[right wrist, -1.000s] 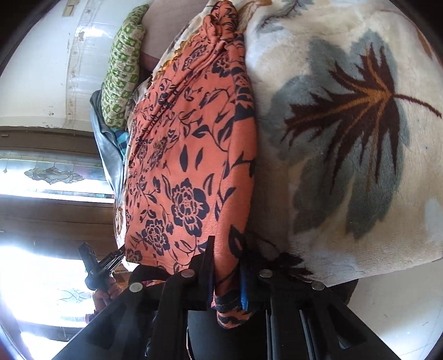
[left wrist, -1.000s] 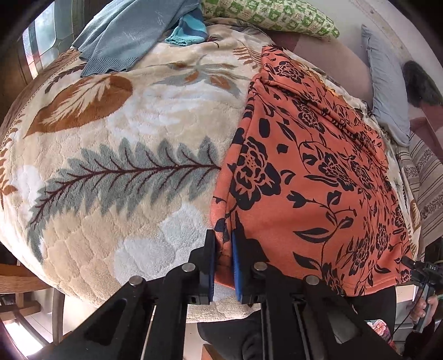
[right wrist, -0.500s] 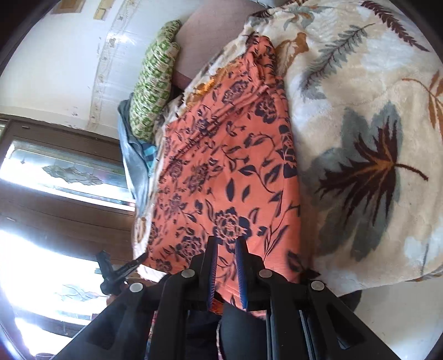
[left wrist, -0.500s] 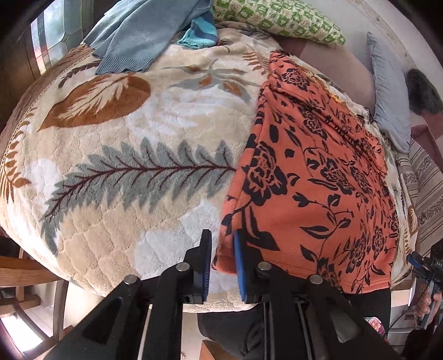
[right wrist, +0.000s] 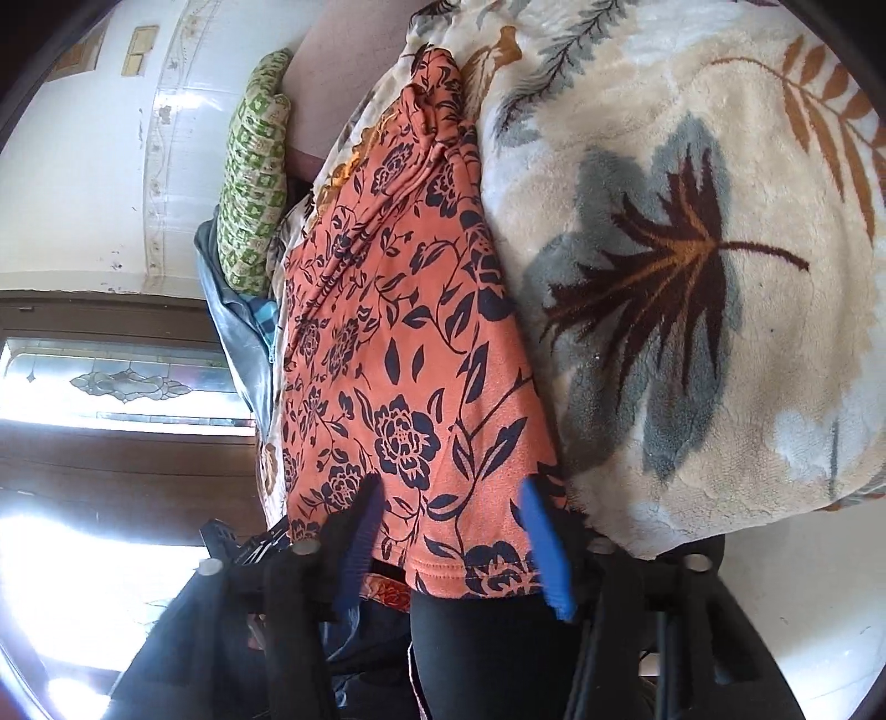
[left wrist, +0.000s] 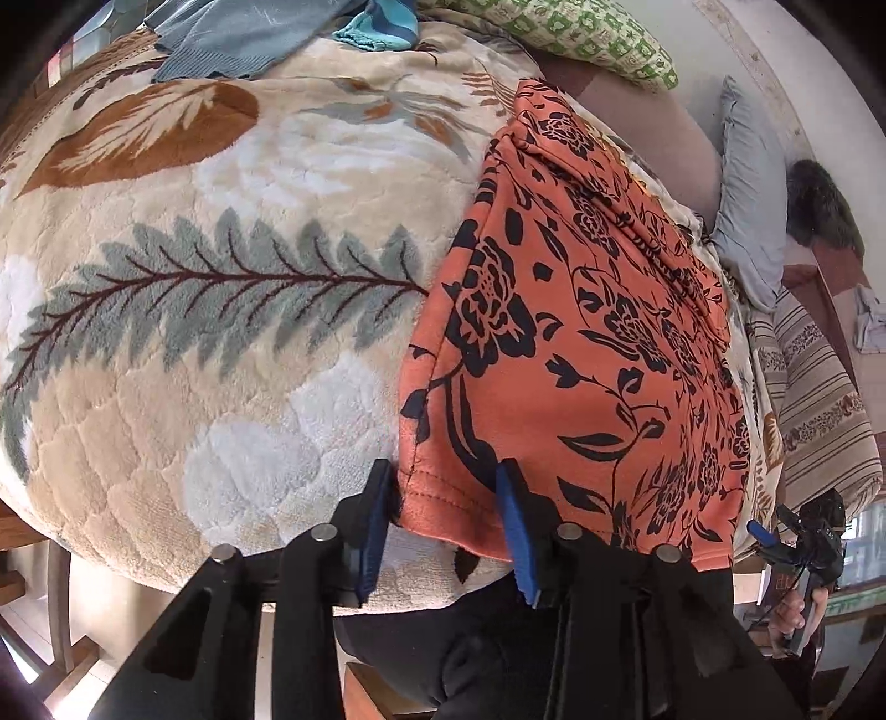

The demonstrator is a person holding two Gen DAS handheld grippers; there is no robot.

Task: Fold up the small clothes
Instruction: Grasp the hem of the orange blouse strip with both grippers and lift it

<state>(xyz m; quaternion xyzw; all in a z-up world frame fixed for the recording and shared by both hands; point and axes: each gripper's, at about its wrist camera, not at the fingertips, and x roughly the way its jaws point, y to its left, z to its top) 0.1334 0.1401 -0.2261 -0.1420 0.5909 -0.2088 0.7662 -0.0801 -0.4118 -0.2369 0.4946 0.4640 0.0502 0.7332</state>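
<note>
A: Where is the garment (left wrist: 581, 343) lying?
B: It is lying flat on the blanket (left wrist: 221, 310), filling the centre and right of the left wrist view, and running up the middle of the right wrist view. Its hem is hanging at the blanket's near edge, bottom centre of both frames.

A: What is the left claw (left wrist: 443, 531) doing?
B: Its jaws have just been opening. They are standing narrowly apart with the hem corner between them, the pads not pressing on it.

A: And the right claw (right wrist: 459, 548)?
B: It has just been opening too, and is standing wide, with the other hem corner between its blue pads (right wrist: 545, 548), not gripped.

A: Anything else?
B: A green pillow (left wrist: 587, 39) and a blue cloth (left wrist: 243, 33) are sitting along the top of the left view.
</note>
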